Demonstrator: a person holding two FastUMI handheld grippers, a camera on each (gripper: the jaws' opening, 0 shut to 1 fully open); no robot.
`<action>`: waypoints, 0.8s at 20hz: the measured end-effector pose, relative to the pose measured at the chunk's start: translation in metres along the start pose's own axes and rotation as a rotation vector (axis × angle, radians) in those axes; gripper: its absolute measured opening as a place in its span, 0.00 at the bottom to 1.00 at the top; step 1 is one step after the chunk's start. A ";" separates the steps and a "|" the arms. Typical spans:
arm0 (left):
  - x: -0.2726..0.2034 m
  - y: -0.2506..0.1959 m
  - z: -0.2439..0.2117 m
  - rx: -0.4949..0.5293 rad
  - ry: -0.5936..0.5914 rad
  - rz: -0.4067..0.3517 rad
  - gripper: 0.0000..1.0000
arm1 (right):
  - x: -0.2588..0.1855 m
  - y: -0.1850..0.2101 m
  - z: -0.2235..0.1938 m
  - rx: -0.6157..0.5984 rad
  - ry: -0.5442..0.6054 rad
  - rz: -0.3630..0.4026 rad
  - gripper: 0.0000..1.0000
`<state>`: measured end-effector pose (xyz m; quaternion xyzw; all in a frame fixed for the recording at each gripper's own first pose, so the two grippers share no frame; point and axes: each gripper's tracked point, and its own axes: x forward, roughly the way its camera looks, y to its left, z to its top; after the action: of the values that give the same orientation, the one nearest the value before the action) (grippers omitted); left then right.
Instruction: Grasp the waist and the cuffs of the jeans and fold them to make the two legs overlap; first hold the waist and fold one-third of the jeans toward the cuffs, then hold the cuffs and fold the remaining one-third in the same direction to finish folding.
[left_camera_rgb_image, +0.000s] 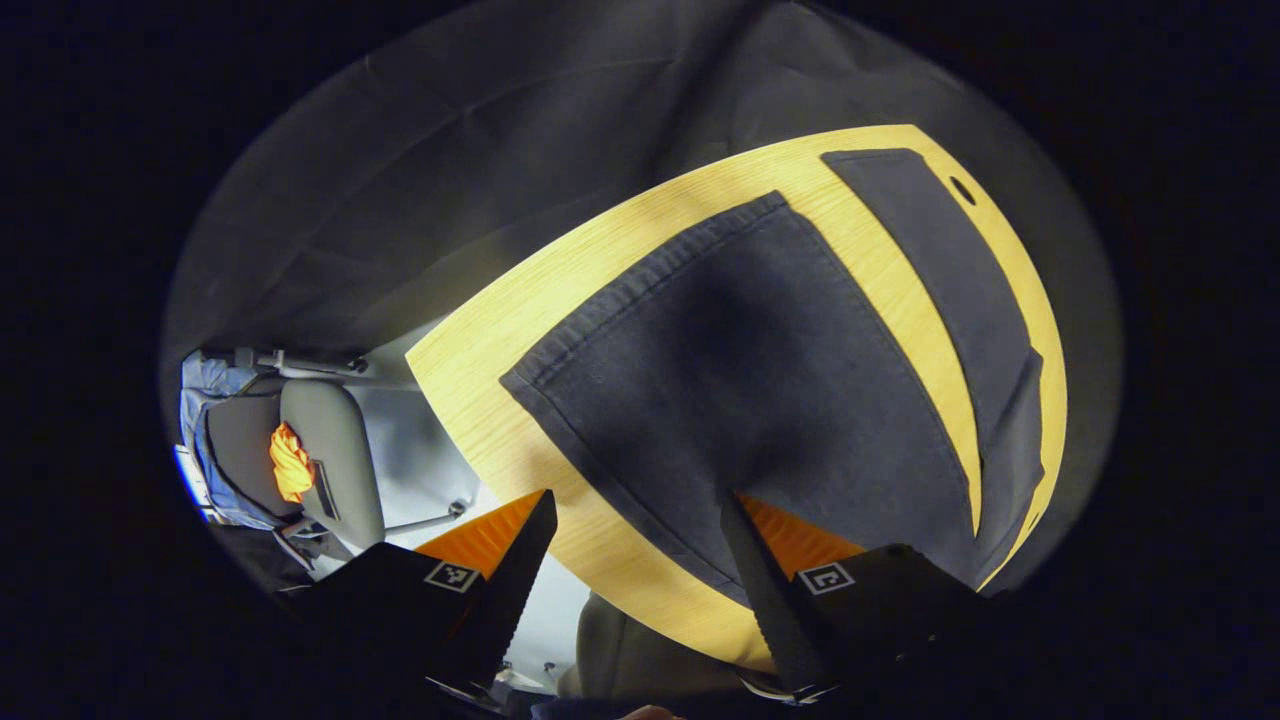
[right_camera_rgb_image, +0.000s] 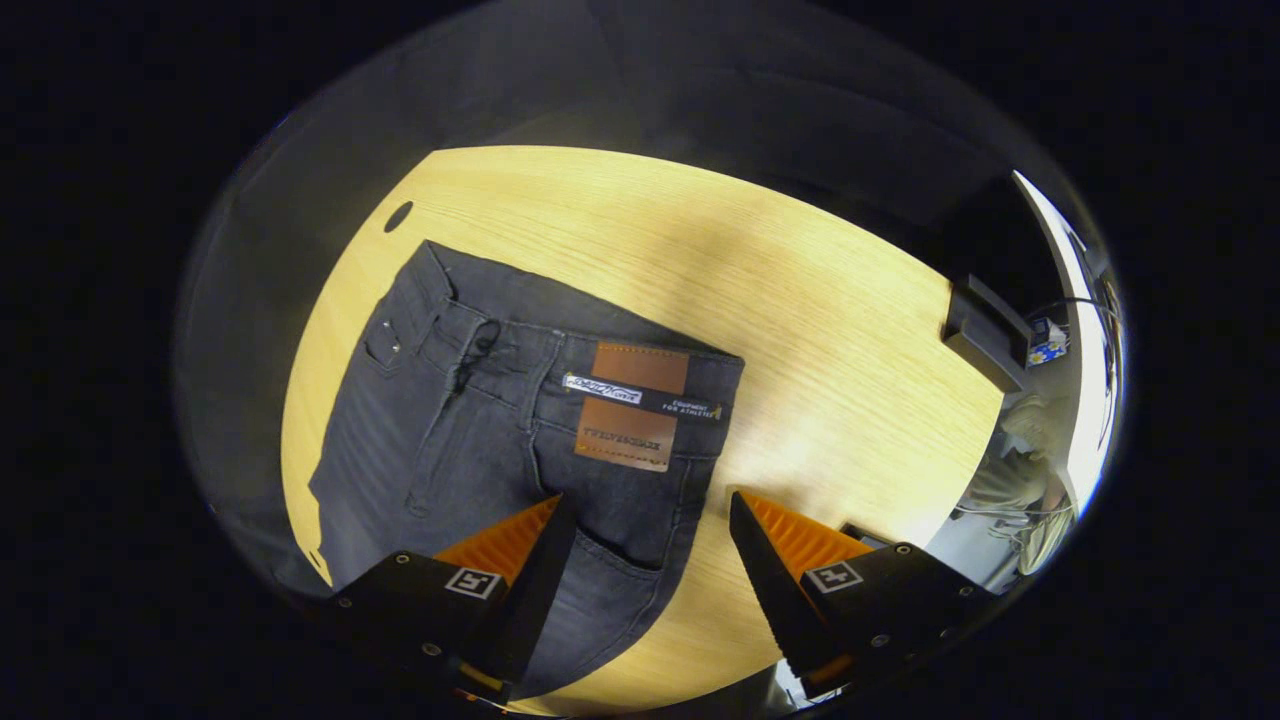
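Note:
Dark jeans lie flat on the wooden table (left_camera_rgb_image: 520, 330). In the left gripper view the near leg (left_camera_rgb_image: 740, 390) ends in a hemmed cuff (left_camera_rgb_image: 640, 285), and the far leg (left_camera_rgb_image: 940, 270) lies apart from it with bare wood between. My left gripper (left_camera_rgb_image: 637, 500) hovers open above the near leg's side edge, holding nothing. In the right gripper view the waist (right_camera_rgb_image: 560, 350) faces away, with a brown leather patch (right_camera_rgb_image: 630, 420) on the waistband. My right gripper (right_camera_rgb_image: 650, 497) is open over the jeans' right edge by a pocket (right_camera_rgb_image: 620, 550), nothing between its fingers.
A grey chair (left_camera_rgb_image: 335, 460) with an orange item (left_camera_rgb_image: 290, 460) stands off the table's left end. A black box (right_camera_rgb_image: 985, 330) sits past the table's right edge. A cable hole (right_camera_rgb_image: 398, 215) is in the far left corner. Bare wood (right_camera_rgb_image: 800, 300) stretches right of the waist.

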<state>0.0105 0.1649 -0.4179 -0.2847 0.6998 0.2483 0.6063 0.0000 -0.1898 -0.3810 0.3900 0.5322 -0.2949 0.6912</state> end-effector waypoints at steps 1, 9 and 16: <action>-0.001 0.000 0.004 -0.017 0.008 0.014 0.99 | 0.002 0.002 0.000 0.009 0.006 -0.007 0.95; 0.020 -0.006 0.023 -0.159 0.006 0.009 0.96 | 0.008 0.004 0.005 -0.062 -0.008 -0.136 0.92; 0.021 -0.019 0.046 -0.046 -0.116 -0.069 0.03 | 0.005 0.012 0.002 -0.051 -0.009 0.024 0.38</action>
<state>0.0543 0.1812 -0.4449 -0.3075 0.6473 0.2595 0.6474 0.0121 -0.1856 -0.3831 0.3776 0.5316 -0.2746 0.7067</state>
